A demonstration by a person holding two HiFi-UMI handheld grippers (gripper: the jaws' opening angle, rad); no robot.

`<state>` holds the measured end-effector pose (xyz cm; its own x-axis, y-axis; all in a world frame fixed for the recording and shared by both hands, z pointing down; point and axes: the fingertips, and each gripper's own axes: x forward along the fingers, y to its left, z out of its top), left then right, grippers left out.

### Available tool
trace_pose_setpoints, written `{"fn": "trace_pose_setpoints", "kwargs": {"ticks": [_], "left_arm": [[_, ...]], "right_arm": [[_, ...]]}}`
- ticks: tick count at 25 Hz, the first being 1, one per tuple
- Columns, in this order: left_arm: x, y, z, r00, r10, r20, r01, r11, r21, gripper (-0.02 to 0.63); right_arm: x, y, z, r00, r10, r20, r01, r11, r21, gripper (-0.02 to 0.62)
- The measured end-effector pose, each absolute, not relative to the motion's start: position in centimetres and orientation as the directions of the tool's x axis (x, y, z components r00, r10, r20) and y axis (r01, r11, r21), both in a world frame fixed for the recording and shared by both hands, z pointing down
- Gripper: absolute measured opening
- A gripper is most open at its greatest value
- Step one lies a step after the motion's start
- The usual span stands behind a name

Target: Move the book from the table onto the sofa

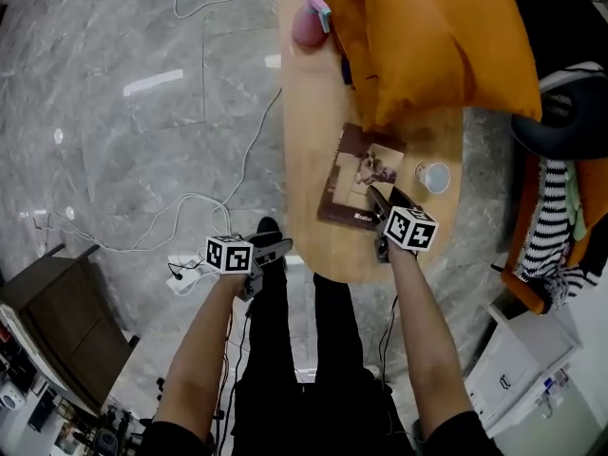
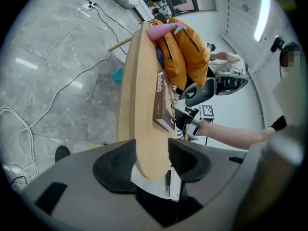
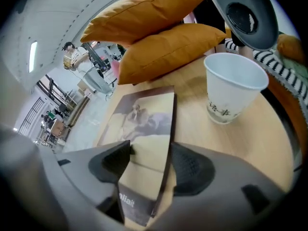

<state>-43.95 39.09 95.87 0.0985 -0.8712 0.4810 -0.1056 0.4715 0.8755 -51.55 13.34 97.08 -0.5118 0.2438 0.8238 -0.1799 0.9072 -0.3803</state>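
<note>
Head view, left to right: grey veined floor [image 1: 114, 112] crossed by white cables [image 1: 190, 207], with a dark cabinet [image 1: 57, 331] at the lower left corner. Next, locate the left gripper [image 1: 277, 251], held just off the near left edge of the oval wooden table [image 1: 304, 141], jaws released and grasping nothing. Find the book [image 1: 356, 179] lying flat, cover up, on the near half of the table. Note the right gripper [image 1: 378, 196] over the book's near right corner, jaws spread wide, one on each side of the book's edge, not clamped on it. Just right of the book, see a white paper cup [image 1: 435, 177] standing upright. Beyond, note orange cushions [image 1: 427, 36] piled over the table's far end and a striped cloth [image 1: 551, 217] off the right edge.

Left gripper view only — table seen edge-on between the parted jaws, print along the book's spine, the bare arm [image 2: 236, 134] behind the right gripper, white ceiling lights [image 2: 262, 13] at upper right.

Right gripper view only — cover picture of the book close up, print on the cup's side, a distant person [image 3: 72, 54] at far left.
</note>
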Motion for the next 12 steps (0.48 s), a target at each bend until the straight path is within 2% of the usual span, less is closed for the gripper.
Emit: {"fn": "trace_pose_setpoints", "kwargs": {"ticks": [2,5,9,12], "left_arm": [[-44.2,39.2,96.4,0.096,-0.875,0.475,-0.099,0.467,0.879,0.239],[-44.5,39.3,96.9,0.089,-0.876,0.473,-0.089,0.466,0.88,0.285],[-45.1,38.5,96.8,0.084,-0.893,0.443,-0.084,0.437,0.896,0.295],[-44.9,38.0,96.8,0.089,-0.902,0.423,-0.068,0.418,0.906,0.295]], "right_arm": [[-51.7,13.4,97.0,-0.517,0.233,0.824,-0.154,0.921,-0.357,0.256],[-51.7,14.1,96.8,-0.512,0.25,0.822,-0.069,0.942,-0.329,0.256],[-51.8,16.7,96.9,-0.47,0.331,0.819,0.065,0.938,-0.342,0.256],[-51.2,19.5,97.0,-0.448,0.375,0.812,0.106,0.924,-0.368,0.255]]}}
